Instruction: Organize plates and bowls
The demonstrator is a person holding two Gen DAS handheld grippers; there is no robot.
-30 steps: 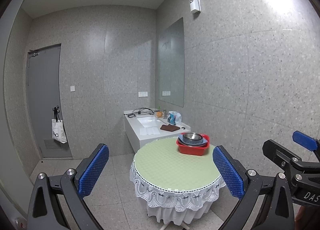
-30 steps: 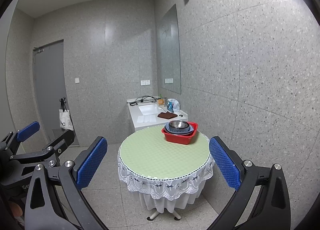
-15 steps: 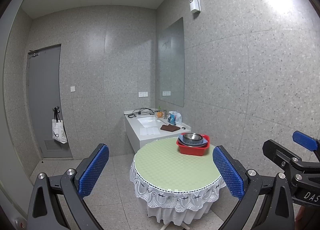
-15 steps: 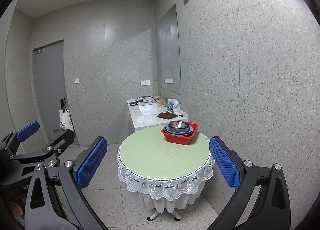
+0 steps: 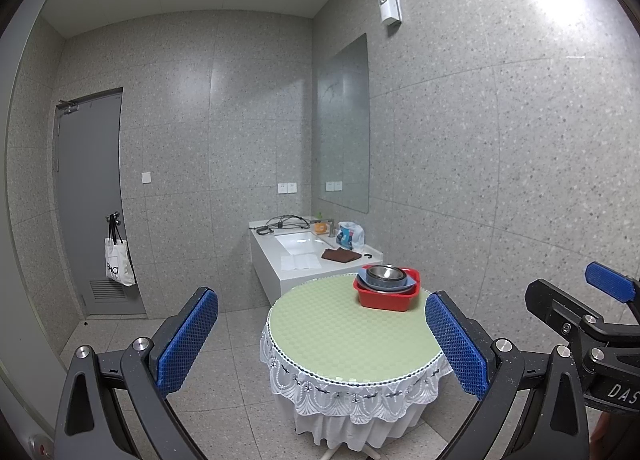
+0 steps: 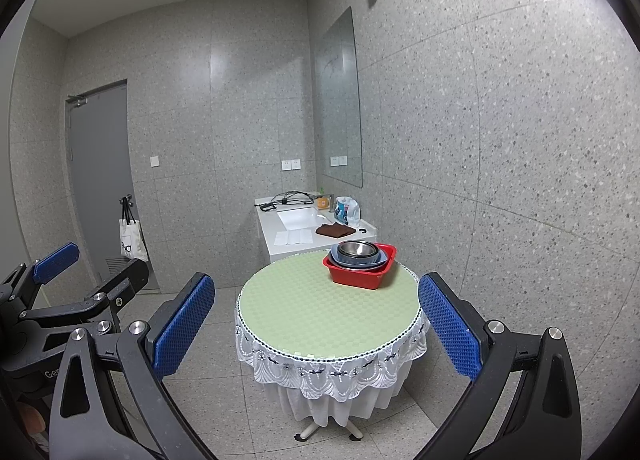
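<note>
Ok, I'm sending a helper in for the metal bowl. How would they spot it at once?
Find the round table with the green top and white lace skirt. On its far side stands a red tub. The metal bowl sits topmost in the tub's stack, the only shiny steel piece, nested in bluish dishes.

We see the worktop [image 5: 344, 340] bare across its near and middle surface; only the red basin [image 5: 387, 295] with stacked dishes [image 5: 385, 276] stands at its far right edge, near the wall [image 5: 500, 179]. Open floor [image 6: 224, 400] lies left.
</note>
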